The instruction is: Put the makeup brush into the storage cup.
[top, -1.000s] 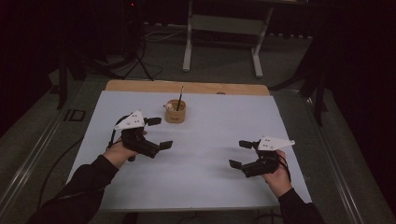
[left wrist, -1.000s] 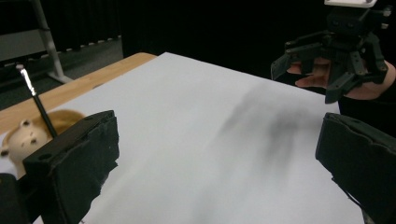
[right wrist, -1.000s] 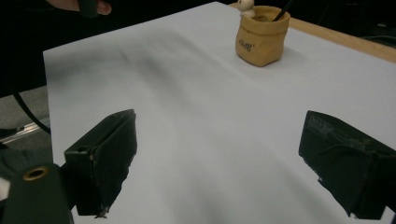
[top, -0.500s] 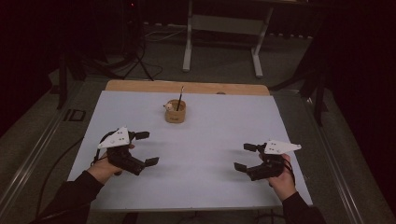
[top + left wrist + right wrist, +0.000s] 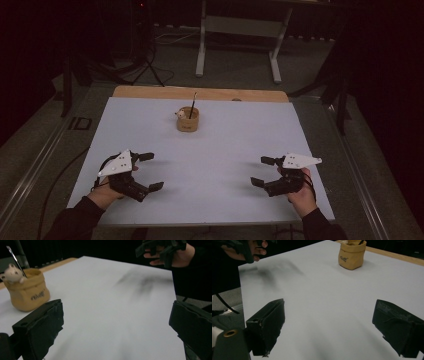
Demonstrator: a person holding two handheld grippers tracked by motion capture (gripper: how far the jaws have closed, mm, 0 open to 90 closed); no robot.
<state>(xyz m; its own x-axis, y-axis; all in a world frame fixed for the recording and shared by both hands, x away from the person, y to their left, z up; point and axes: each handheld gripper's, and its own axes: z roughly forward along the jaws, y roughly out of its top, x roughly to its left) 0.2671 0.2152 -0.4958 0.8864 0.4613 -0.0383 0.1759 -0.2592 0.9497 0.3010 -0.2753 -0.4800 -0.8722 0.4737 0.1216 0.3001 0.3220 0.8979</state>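
While both hands are sitting low at the near edge of the white tabletop (image 5: 225, 150), the left gripper (image 5: 148, 171) is hovering at the near left corner with its fingers (image 5: 40, 332) spread wide and nothing between them. Over on the near right, the right gripper (image 5: 262, 171) is doing pretty much the same thing, its fingers (image 5: 268, 322) gaping wide over bare tabletop. Each one is wearing a grey three-cornered plate on top, and the two are staying well apart from each other.

Way up toward the far edge, roughly centred, a small tan pouch-shaped holder (image 5: 188, 120) is standing upright with some dark lettering on its front that's too blurry to read. A thin dark stick (image 5: 192, 102) is poking out of it at a slight tilt, and a little white figure (image 5: 12, 273) is peeking over the rim beside the stick, looks kinda like a tiny bear. A strip of bare wood (image 5: 200, 93) is showing along the far side of the white surface. Nothing is touching the holder, and both grippers are sitting well short of it
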